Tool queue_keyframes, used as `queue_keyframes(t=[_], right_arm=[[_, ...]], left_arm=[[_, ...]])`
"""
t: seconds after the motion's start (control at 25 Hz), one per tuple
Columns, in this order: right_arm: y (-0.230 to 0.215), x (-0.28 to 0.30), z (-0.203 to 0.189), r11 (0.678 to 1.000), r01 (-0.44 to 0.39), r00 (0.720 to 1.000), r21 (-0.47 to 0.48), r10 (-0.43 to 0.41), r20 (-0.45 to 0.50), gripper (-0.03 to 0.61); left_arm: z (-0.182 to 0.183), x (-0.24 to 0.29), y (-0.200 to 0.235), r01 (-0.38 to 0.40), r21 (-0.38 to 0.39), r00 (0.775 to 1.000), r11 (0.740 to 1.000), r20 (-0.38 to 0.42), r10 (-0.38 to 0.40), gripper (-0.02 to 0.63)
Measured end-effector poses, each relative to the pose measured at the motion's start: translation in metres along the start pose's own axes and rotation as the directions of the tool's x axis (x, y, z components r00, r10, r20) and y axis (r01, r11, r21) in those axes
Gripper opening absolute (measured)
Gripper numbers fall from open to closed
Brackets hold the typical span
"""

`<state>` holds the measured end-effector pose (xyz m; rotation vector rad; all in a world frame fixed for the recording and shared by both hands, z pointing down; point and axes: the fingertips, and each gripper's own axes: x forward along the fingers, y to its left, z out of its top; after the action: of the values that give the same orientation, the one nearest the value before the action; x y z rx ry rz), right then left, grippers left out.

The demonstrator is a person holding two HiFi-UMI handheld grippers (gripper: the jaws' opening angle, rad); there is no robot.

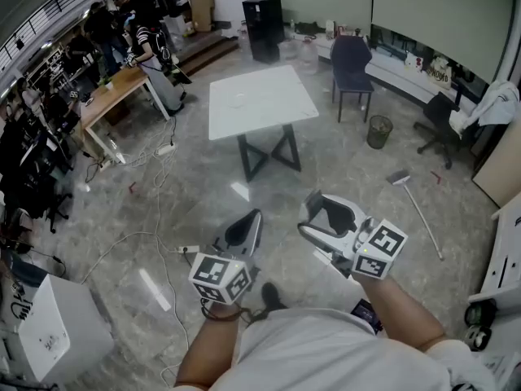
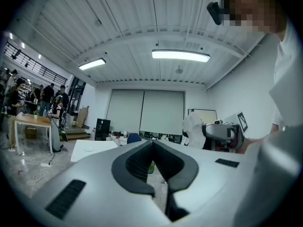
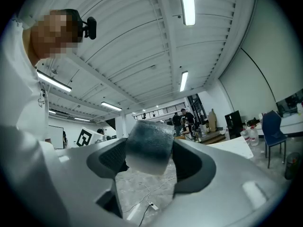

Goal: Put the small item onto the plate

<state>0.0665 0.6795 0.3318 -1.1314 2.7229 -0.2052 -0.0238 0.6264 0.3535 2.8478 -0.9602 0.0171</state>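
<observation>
A small dark, part-translucent block sits between the pads of my right gripper, which is shut on it with the jaws standing wide. In the head view that right gripper hovers in front of the person's chest, high above the floor. Beside it, my left gripper is shut with nothing between its jaws; its pads meet at the tip in the left gripper view. The plate lies on a white table a few steps ahead, far from both grippers. The left gripper view also shows the plate.
A dark chair and a bin stand right of the table. Cables and a power strip trail over the marble floor at left. People stand around a wooden desk at the far left. A broom lies at right.
</observation>
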Motion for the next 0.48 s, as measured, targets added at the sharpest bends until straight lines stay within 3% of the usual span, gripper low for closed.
queue_keyframes(t=[0.48], right_arm=[[-0.032,0.085,0.001,1.0,-0.005,1.0,-0.002,0.005,-0.019,0.298]], left_arm=[[0.011,0.02,0.087,-0.005,-0.018,1.0,1.0,-0.002,0.005,0.006]])
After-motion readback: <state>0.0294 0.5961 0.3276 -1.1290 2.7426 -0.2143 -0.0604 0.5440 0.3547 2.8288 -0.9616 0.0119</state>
